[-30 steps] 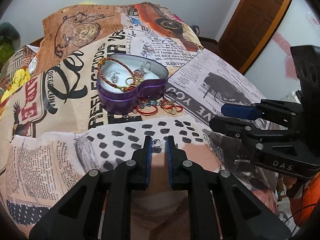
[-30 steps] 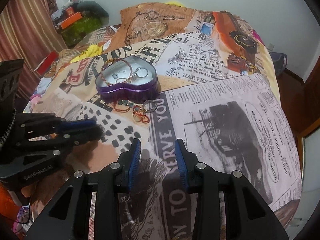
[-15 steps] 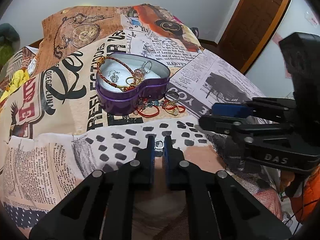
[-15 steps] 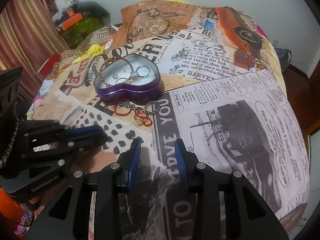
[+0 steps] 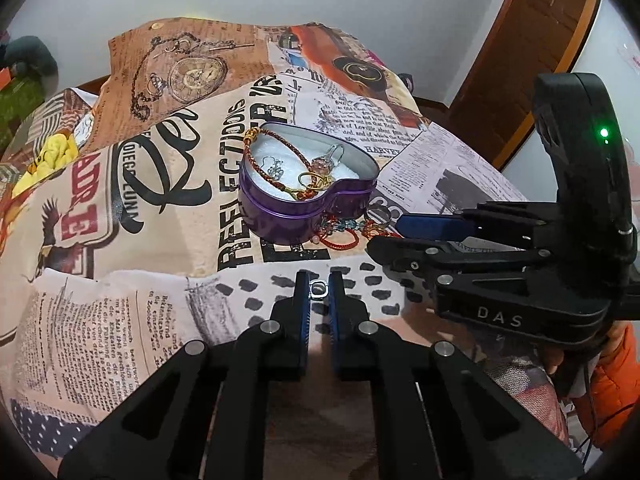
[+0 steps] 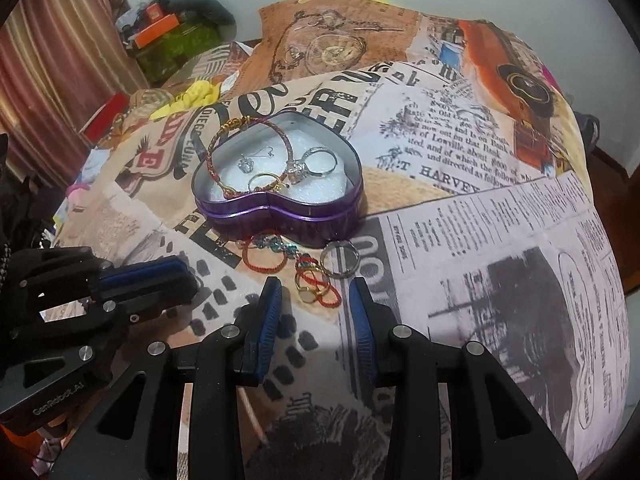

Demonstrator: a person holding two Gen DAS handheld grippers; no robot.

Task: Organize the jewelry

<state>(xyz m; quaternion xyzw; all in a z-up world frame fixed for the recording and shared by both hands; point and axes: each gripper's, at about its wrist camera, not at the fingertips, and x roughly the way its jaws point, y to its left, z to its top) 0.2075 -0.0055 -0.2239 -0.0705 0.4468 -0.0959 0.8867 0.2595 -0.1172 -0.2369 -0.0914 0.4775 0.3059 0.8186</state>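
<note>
A purple heart-shaped tin (image 5: 308, 212) (image 6: 280, 216) sits open on the printed bedspread and holds a braided bracelet (image 6: 224, 148), rings and an earring on white padding. My left gripper (image 5: 319, 290) is shut on a small silver ring (image 5: 318, 289), held just above the cloth short of the tin. In front of the tin lie red cord bracelets (image 6: 264, 260), small gold rings (image 6: 316, 290) and a silver ring (image 6: 340, 262). My right gripper (image 6: 316, 300) is open, with its fingertips either side of the gold rings.
The printed bedspread (image 6: 480, 240) covers the whole surface and drops off at the right. Clutter and a curtain (image 6: 48, 80) stand at the far left. A wooden door (image 5: 532, 60) is at the right.
My left gripper closed on the small silver ring and lifted it slightly. My right gripper moved forward to the loose rings in front of the tin.
</note>
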